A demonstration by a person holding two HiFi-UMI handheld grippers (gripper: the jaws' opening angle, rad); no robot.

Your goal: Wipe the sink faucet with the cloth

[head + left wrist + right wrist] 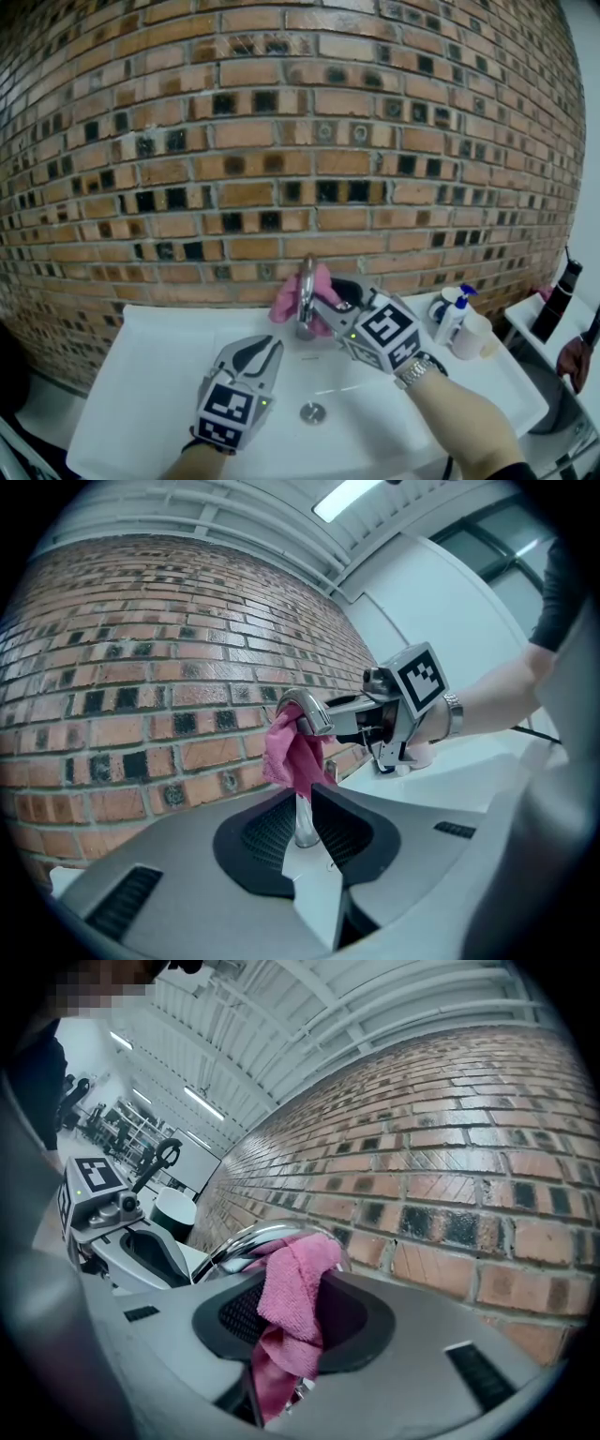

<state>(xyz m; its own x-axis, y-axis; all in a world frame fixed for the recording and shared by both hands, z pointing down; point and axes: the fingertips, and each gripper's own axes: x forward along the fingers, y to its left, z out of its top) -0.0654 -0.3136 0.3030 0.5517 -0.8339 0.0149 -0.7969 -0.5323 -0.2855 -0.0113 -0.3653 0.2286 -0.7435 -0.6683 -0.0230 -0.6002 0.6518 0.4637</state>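
A chrome faucet (306, 298) rises at the back of the white sink (150, 375). A pink cloth (286, 302) is wrapped round its spout. My right gripper (328, 300) reaches in from the right and is shut on the cloth (292, 1312), pressing it against the faucet (246, 1241). My left gripper (270, 347) hovers over the basin in front of the faucet, shut and empty. The left gripper view looks along the shut left gripper (306, 794) at the faucet (307, 710), the hanging cloth (292, 757) and the right gripper (361, 726).
A brick wall (281, 141) stands right behind the sink. A pump bottle (454, 315) and a white cup (472, 336) sit on the sink's right rim. The drain (312, 412) lies below the grippers. A dark bottle (557, 298) stands further right.
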